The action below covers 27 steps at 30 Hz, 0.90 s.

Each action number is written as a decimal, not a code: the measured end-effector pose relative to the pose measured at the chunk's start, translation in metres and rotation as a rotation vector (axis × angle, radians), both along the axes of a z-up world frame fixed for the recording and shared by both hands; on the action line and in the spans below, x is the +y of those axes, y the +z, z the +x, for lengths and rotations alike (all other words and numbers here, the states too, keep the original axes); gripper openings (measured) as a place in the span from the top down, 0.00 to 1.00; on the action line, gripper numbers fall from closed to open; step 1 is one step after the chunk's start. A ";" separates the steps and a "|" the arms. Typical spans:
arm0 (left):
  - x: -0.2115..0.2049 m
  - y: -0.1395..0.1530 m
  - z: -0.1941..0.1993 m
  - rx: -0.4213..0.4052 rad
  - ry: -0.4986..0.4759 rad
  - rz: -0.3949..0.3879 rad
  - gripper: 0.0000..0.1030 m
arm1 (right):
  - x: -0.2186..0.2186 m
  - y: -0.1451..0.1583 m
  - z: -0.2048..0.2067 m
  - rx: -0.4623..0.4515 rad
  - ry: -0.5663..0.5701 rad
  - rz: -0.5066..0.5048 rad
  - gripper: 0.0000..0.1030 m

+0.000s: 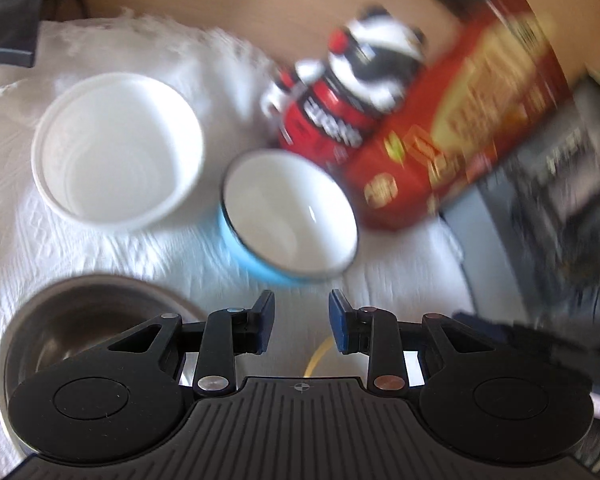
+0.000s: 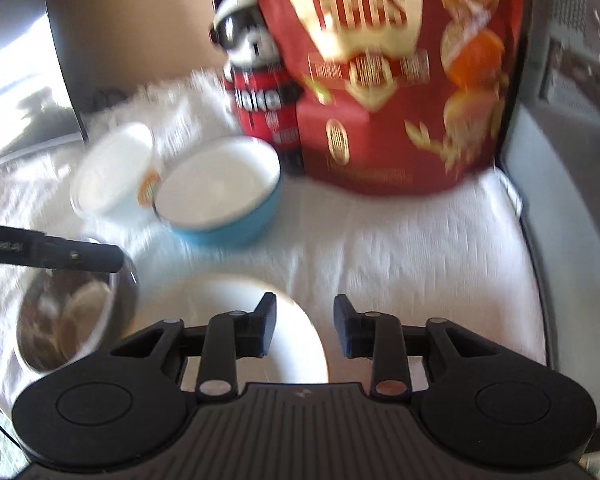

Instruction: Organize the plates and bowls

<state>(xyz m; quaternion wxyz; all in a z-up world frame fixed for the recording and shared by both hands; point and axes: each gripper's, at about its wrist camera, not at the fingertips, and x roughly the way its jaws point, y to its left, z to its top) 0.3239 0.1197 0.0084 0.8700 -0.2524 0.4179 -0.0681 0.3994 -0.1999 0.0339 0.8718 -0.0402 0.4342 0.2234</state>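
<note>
A white cloth [image 2: 400, 248] covers the counter and carries everything, probably to soften the dishes as they are set down. At its back stands the biggest thing, a red snack bag [image 2: 396, 80], with a panda-topped red bottle [image 2: 260, 92] just beside it; neither belongs to the job, and they narrow the room at the rear.

The dishes sit apart rather than stacked, so the sorting looks barely begun. A white plate [image 2: 236, 320] lies nearest the right gripper [image 2: 305, 330], partly under its left finger. A steel bowl [image 1: 84, 316] sits at the near left, close under the left gripper [image 1: 301, 322]. Farther back, a white plastic bowl [image 1: 118, 148] and a blue bowl with a white inside [image 1: 290, 212] stand just beside each other; whether they touch is lost in blur.

Both pairs of fingers are spread moderately wide and hold nothing. The left one faces the blue bowl, likely the next pick; the right hovers above the plate's edge.
</note>
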 end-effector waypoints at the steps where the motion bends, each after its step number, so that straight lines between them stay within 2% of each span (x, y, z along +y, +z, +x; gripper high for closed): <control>1: 0.006 0.000 0.007 0.001 0.031 -0.010 0.69 | 0.002 0.005 0.006 -0.006 0.000 0.006 0.62; 3: 0.016 -0.001 0.021 0.012 0.086 -0.026 0.69 | 0.009 0.011 0.020 -0.007 -0.003 0.014 0.54; 6: 0.024 -0.009 0.039 0.045 0.135 -0.030 0.69 | 0.021 0.014 0.044 0.027 0.000 0.040 0.49; 10: 0.025 -0.019 0.055 0.078 0.155 -0.018 0.69 | 0.035 0.004 0.074 0.131 -0.022 0.096 0.49; 13: 0.026 -0.025 0.063 0.082 0.163 -0.030 0.69 | 0.045 -0.006 0.089 0.163 -0.052 0.088 0.49; 19: 0.019 -0.040 0.080 0.119 0.171 0.044 0.69 | 0.059 -0.027 0.110 0.223 -0.081 0.111 0.49; 25: 0.009 -0.054 0.099 0.138 0.119 0.097 0.68 | 0.078 -0.056 0.135 0.296 -0.121 0.104 0.49; 27: 0.005 -0.056 0.104 0.143 0.102 0.125 0.69 | 0.084 -0.066 0.143 0.322 -0.130 0.100 0.52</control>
